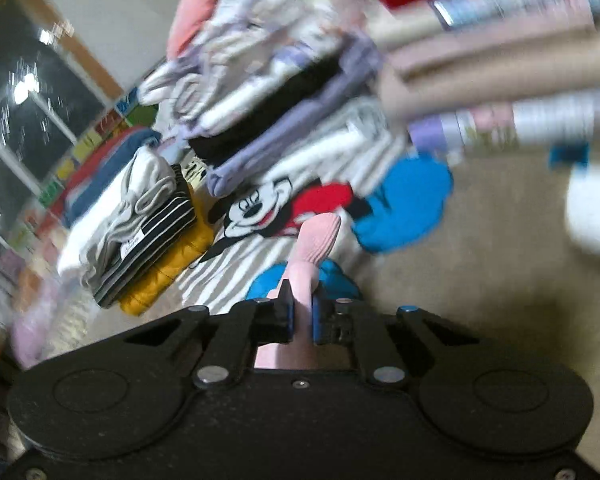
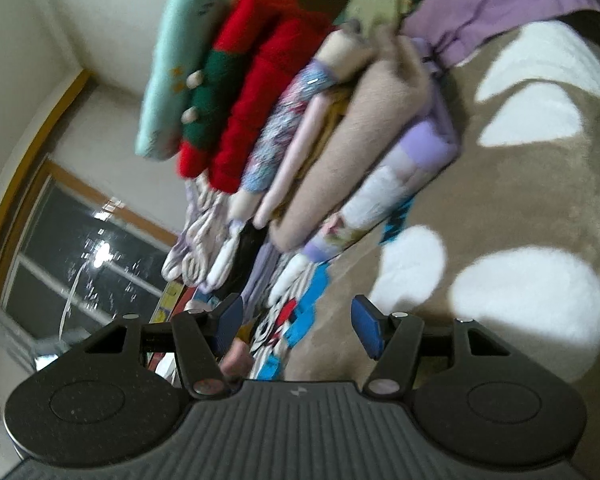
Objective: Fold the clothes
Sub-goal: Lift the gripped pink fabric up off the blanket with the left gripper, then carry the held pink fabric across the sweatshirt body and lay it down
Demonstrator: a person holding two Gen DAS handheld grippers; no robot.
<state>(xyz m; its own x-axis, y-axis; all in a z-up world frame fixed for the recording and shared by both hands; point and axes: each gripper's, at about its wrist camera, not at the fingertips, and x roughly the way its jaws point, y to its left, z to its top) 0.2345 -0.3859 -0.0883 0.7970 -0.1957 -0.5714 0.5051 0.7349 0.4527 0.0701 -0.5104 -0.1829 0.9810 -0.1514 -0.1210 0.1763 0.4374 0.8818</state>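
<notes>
pink garment point(image 1: 314, 248) pinched in left gripper point(image 1: 300, 316).

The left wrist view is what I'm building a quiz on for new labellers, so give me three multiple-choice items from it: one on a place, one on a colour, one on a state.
1. Where does the cartoon mouse shirt lie?
A. in front of the left tool
B. on top of the striped stack
C. hung on the window

2. What colour is the cloth between the left tool's jaws?
A. yellow
B. pink
C. black

3. How do the left tool's jaws stand?
A. wide open, empty
B. out of view
C. closed on the cloth

Answers:
1 A, it lies spread just past the fingertips.
2 B, a pale pink ribbed strip runs up from the jaws.
3 C, both blue pads press the strip.
</notes>
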